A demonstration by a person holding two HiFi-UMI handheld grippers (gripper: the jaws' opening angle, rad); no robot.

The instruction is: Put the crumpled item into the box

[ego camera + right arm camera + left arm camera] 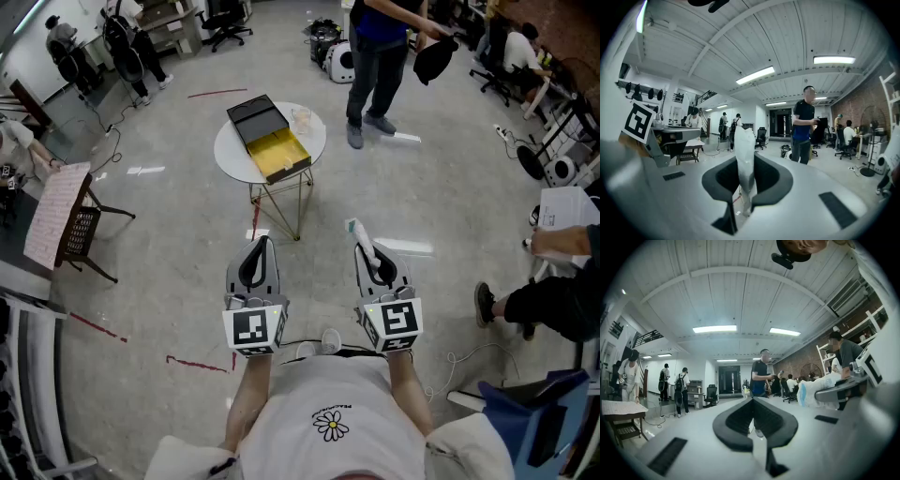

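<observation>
An open box (272, 141) with a black lid and yellow inside stands on a small round white table (228, 155), a few steps ahead of me. Both grippers are held up close to my chest, well short of the table. My right gripper (367, 253) is shut on the crumpled item (359, 232), a white plastic-like wad that sticks out past the fingertips. In the right gripper view the crumpled item (744, 154) stands upright, pinched between the jaws of the right gripper (744, 180). My left gripper (259, 246) is shut, with nothing between the jaws of the left gripper (752, 401).
A person in a blue shirt (380, 56) stands just beyond the table. At the right sits another person with a shoe (485, 305) stretched onto the floor. A chair holding a pink board (58, 214) stands at the left. Red tape marks (197, 364) lie on the grey floor.
</observation>
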